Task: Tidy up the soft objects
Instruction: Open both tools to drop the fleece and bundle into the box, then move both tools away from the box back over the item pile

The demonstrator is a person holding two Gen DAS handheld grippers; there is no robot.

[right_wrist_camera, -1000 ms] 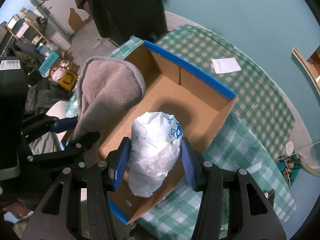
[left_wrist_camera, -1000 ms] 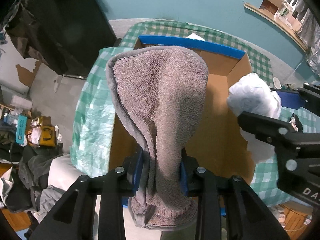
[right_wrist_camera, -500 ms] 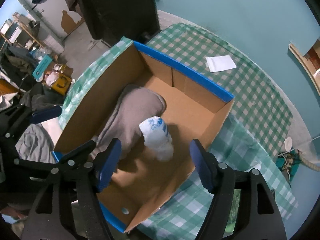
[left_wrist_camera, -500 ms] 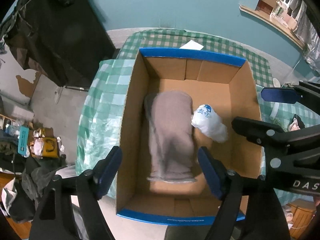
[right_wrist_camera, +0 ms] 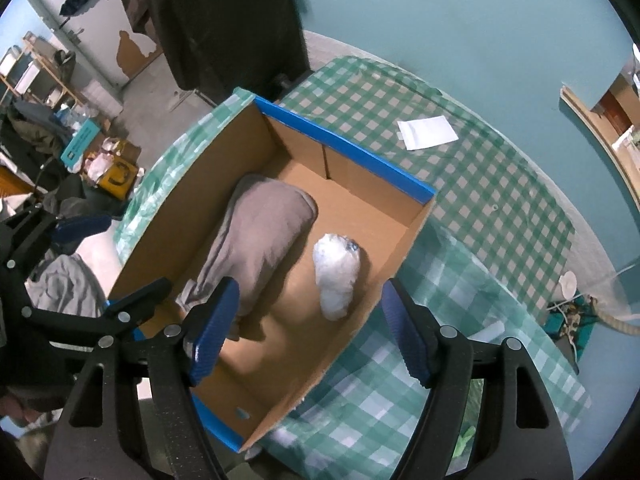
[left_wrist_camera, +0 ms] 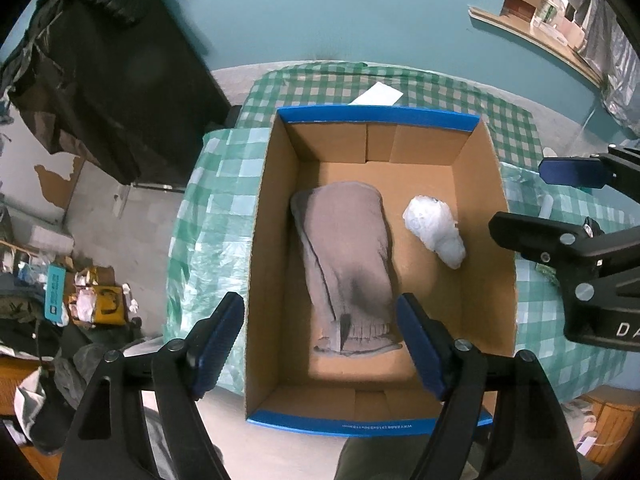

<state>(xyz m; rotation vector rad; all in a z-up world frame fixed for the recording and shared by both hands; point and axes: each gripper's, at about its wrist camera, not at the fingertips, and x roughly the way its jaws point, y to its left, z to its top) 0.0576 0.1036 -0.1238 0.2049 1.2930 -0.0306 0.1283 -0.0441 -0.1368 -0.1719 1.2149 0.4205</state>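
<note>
Left wrist view: the left gripper (left_wrist_camera: 320, 348) is being held spread wide and empty above the cardboard box (left_wrist_camera: 486, 216); the right gripper (right_wrist_camera: 310, 336) is likewise being held wide, gripping nothing. A grey fleece cloth (left_wrist_camera: 346, 256) is lying along the box floor toward its left wall, a white plastic bag (left_wrist_camera: 434, 230) just beside it. Snagging the near box rim on lowering is being risked, tipping the box off the table edge.
</note>
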